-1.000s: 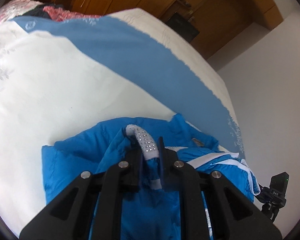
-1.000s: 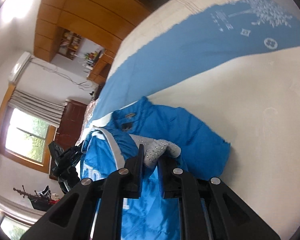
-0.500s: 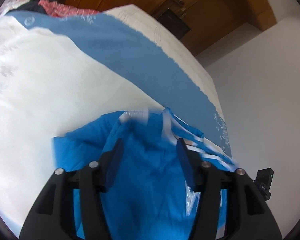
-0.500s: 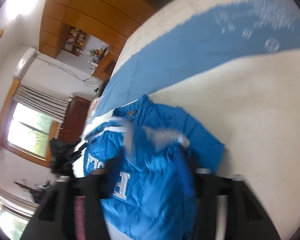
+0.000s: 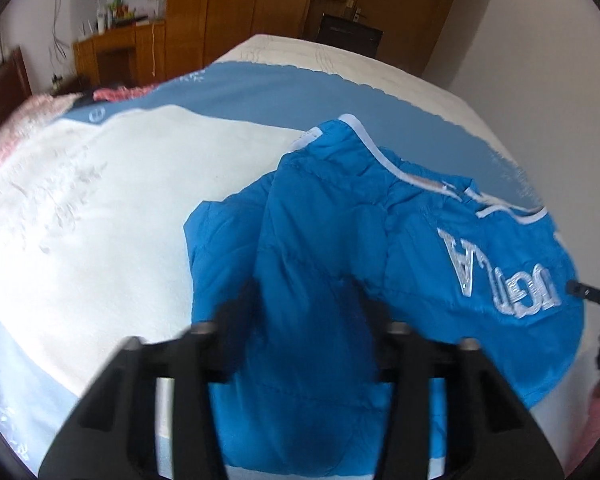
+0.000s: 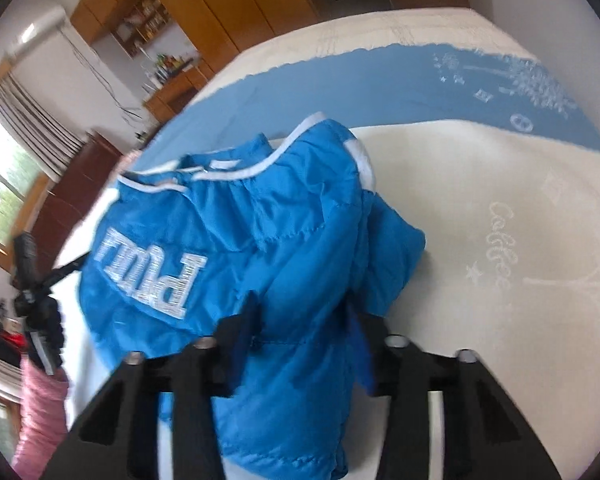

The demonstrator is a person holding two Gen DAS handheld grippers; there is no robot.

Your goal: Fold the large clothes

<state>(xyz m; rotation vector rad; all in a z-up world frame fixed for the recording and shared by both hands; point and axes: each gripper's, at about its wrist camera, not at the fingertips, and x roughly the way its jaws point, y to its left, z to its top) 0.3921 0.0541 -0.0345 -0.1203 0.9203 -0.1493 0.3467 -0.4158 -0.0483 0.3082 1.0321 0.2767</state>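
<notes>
Blue padded jacket point(image 5: 324, 248) on the bed point(image 5: 100, 216), both grippers' jaws spread wide above it, released.

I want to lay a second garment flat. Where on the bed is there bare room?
The cream quilt left of the blue jacket is bare up to the pink bedding. The far blue stripe is free too. Crowded where the jacket lies heaped.
</notes>
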